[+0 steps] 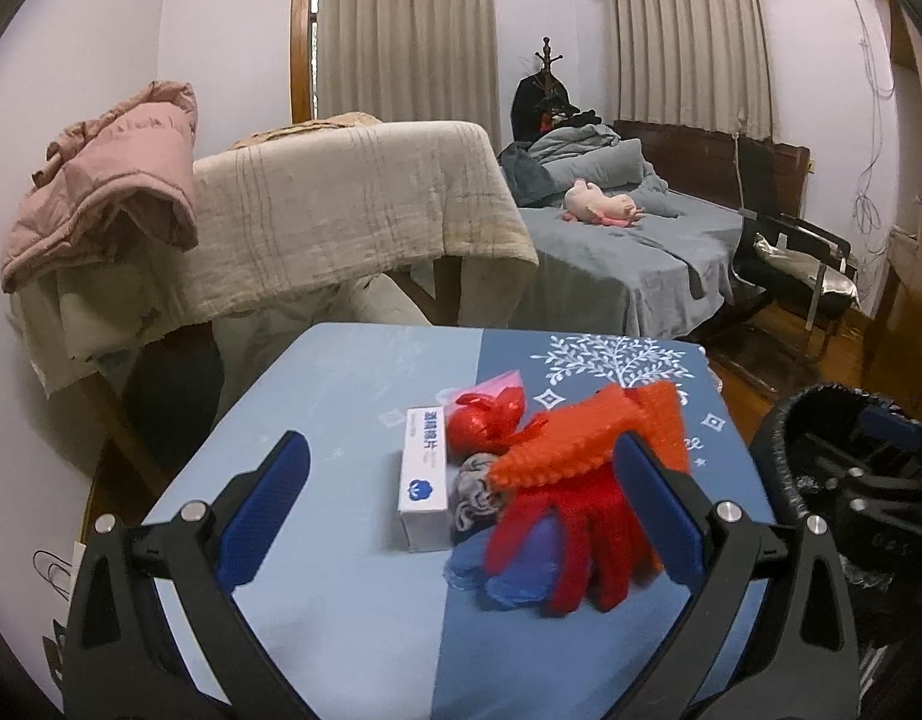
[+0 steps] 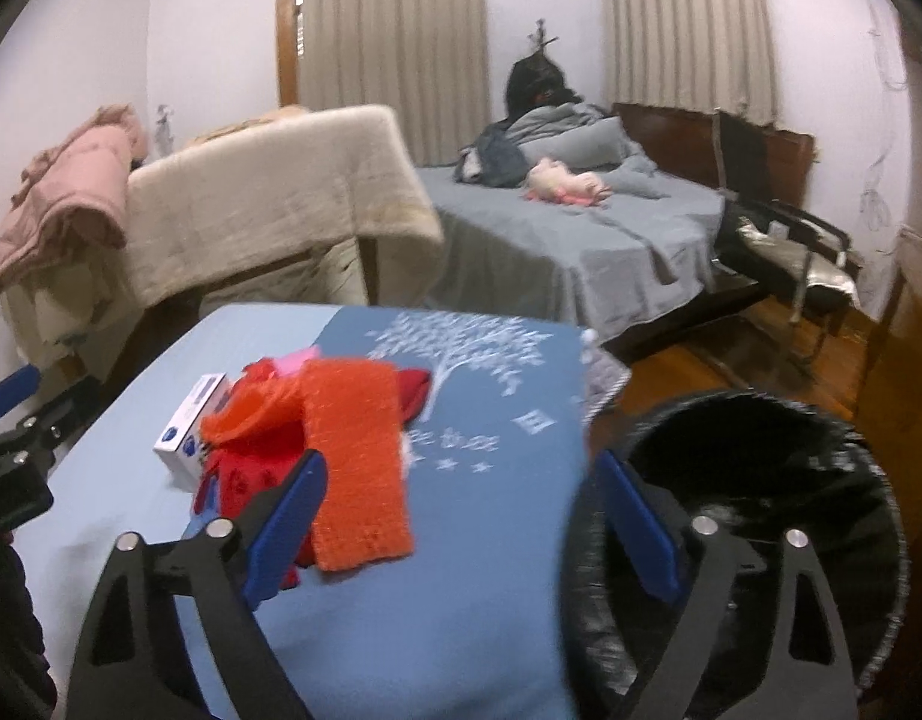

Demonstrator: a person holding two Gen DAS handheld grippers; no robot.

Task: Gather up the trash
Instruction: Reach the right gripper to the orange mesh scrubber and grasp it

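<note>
A heap of trash lies on the blue-clothed table (image 1: 341, 396): a white box (image 1: 423, 480), a crumpled red bag (image 1: 487, 420), an orange knobbly cloth (image 1: 580, 438), a red glove (image 1: 574, 540), a grey rag (image 1: 475, 489) and a blue bag (image 1: 514, 570). My left gripper (image 1: 461, 441) is open, hovering in front of the heap with nothing between its pads. My right gripper (image 2: 461, 468) is open too, its left finger (image 2: 287, 516) beside the orange cloth (image 2: 359, 468) and red glove (image 2: 245, 468). The black-lined bin (image 2: 730, 402) stands at the table's right edge.
Behind the table stand a chair draped with a beige blanket (image 1: 353, 204) and a pink jacket (image 1: 101, 180). Further back are a bed (image 1: 610, 252) with a plush toy and a black chair (image 1: 790, 264). The floor is wooden.
</note>
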